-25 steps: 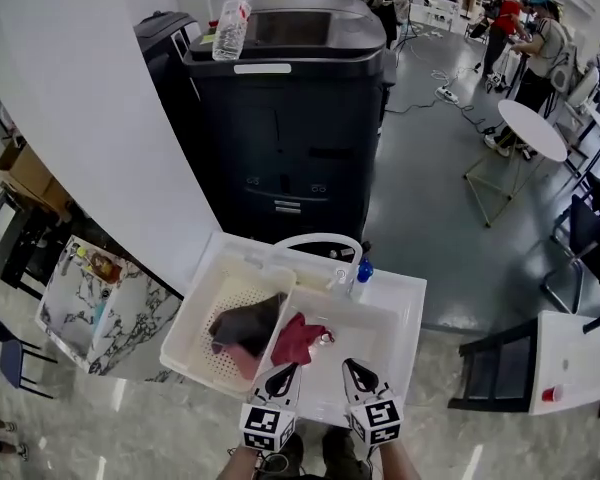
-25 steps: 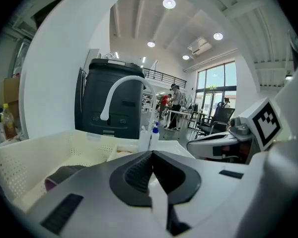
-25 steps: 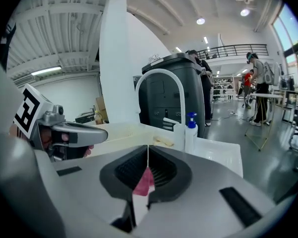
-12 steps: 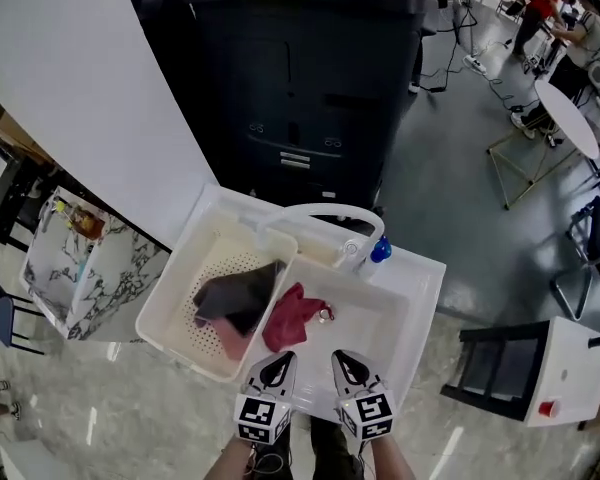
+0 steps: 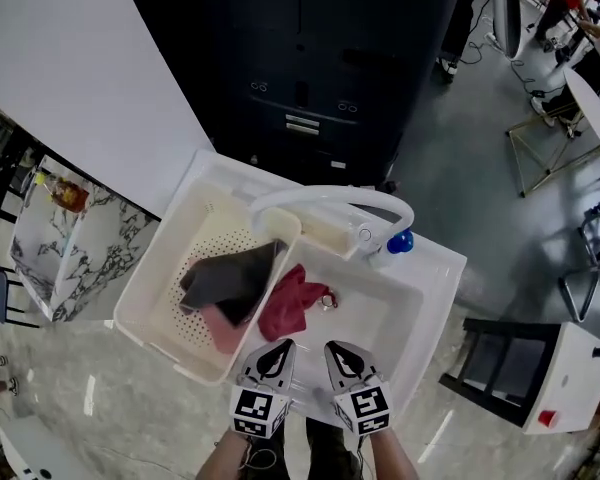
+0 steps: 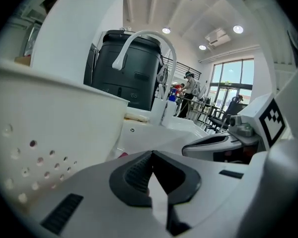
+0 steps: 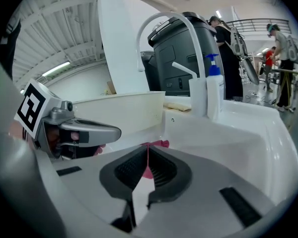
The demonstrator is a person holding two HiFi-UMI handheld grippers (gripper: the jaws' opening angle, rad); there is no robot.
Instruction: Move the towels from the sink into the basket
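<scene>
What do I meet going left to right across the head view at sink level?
In order: white basket → dark grey towel → red towel → metal drain → blue-topped pump bottle.

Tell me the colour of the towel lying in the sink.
The towel is dark red, clearest in the head view.

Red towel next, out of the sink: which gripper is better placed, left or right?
Left, probably. The left gripper sits just short of the red towel, which lies on the basket side of the sink; the right gripper is further off to the side. Both are shut, so open first.
</scene>
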